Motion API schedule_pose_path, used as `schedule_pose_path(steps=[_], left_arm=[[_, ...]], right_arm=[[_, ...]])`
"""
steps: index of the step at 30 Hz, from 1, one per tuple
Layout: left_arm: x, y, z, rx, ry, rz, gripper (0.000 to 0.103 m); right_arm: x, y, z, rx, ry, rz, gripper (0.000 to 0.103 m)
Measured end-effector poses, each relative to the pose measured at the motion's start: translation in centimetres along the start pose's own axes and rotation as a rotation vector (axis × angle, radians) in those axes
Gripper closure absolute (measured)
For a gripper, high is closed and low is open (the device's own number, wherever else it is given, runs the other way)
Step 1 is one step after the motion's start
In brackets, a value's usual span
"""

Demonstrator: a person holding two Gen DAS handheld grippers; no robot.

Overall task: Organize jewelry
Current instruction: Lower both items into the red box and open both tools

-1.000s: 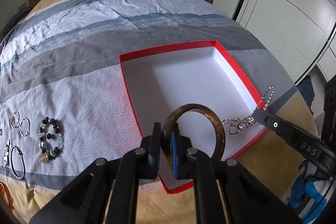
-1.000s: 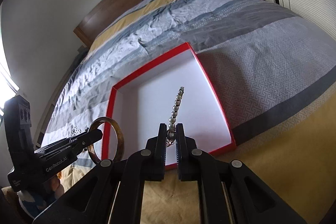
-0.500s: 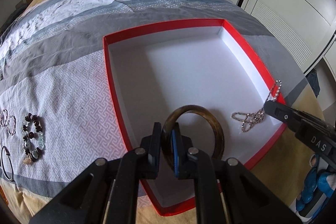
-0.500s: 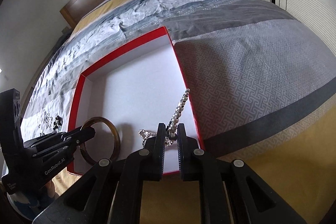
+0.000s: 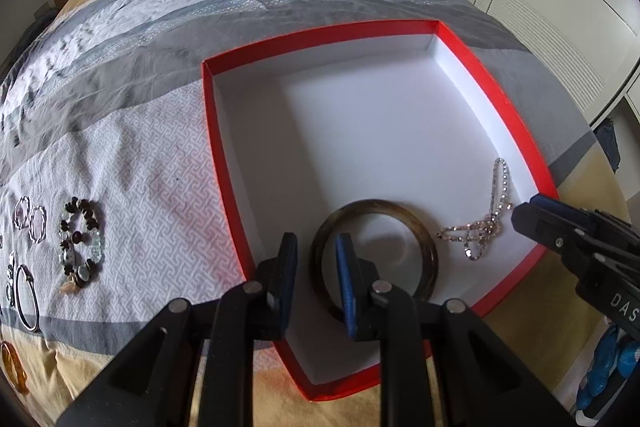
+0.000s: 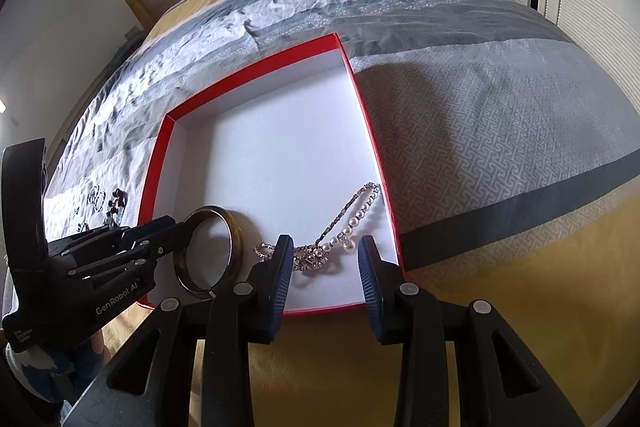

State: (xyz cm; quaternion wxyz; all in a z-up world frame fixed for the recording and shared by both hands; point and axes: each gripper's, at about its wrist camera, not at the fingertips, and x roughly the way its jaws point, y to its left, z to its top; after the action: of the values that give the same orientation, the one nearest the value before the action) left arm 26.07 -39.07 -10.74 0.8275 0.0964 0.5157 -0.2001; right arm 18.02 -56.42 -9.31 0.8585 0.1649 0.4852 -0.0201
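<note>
- Loose jewelry (image 5: pixel 78 241) lies on the bedspread (image 5: pixel 160 195) left of the red box (image 5: pixel 224 163); judged still unsorted; small pieces could sink into fabric folds or slip from a pinch.
- Left gripper (image 5: pixel 316 271): jaws have just been opening and stand apart, one on each side of the bangle's (image 5: pixel 416 227) rim, pads clear; the bangle rests on the box floor; a careless lift could hook the rim and drag it out.
- Right gripper (image 6: pixel 326 267): jaws have just been opening, spread above the pearl chain (image 6: pixel 340 235), which lies in the box's right near corner; withdrawal could snag a loop; chain and bangle lie near each other and may tangle.
</note>
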Motion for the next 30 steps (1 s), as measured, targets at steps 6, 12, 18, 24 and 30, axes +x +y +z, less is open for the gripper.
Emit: schedule_pose_path(steps=[6,12,18,24,30], left_arm=[[-1.0,1.5,-1.8,-0.037,0.014,0.022,0.084],[-2.2,3.1,-3.9,-0.061,0.022,0.027,0.084],[-3.4,4.2,-5.4,-0.072,0.02,0.014,0.084],[-5.7,4.2,-5.3,-0.07,-0.055,-0.01,0.061],[-9.3,3.8,-4.7,-0.069,-0.119,-0.045,0.058]], right_arm=[[-0.2,1.6,-1.2,-0.014,0.024,0.022,0.07],[-0.8,3.5,-3.2,-0.032,0.046,0.038,0.07],[-1.8,4.9,-4.8,-0.038,0.054,0.027,0.069],[-4.1,5.5,-5.3,-0.033,0.025,0.025,0.062],[-8.0,5.9,-6.0,-0.027,-0.029,0.012,0.058]])
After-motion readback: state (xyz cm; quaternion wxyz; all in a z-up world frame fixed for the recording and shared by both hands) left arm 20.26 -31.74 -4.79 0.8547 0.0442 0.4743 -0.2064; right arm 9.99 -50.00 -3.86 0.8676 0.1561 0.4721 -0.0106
